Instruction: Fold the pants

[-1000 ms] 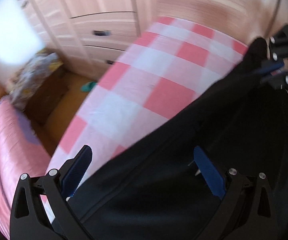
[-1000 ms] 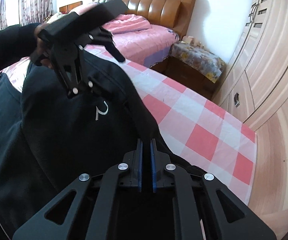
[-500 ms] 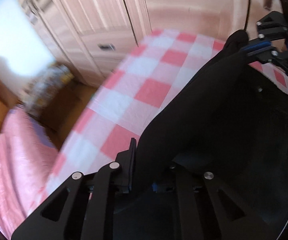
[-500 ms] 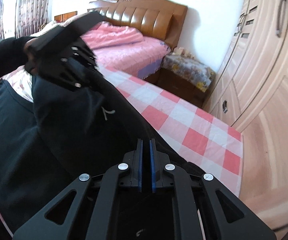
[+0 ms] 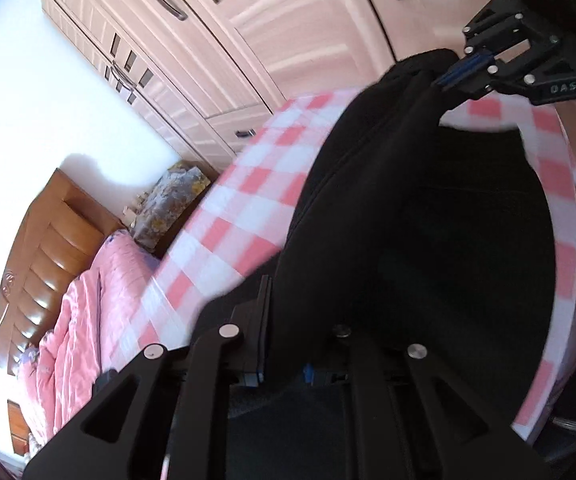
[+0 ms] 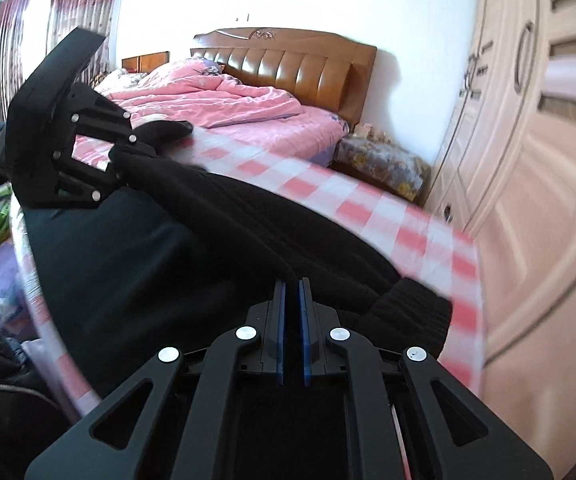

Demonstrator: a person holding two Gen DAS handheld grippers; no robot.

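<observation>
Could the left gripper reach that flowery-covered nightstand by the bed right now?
Probably not: the left gripper is shut on the black pants, and the checkered table lies between it and the nightstand.

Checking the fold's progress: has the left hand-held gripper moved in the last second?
Yes. The left hand-held gripper, shut on the pants, has gone up and away, toward the pink bed in the right wrist view.

Home bedroom | bed [image 6: 224,116] with pink quilt and wooden headboard [image 6: 288,60] | nightstand [image 6: 383,164] right of bed | wardrobe [image 6: 527,120] beyond nightstand | curtains [image 6: 80,20] left of bed
</observation>
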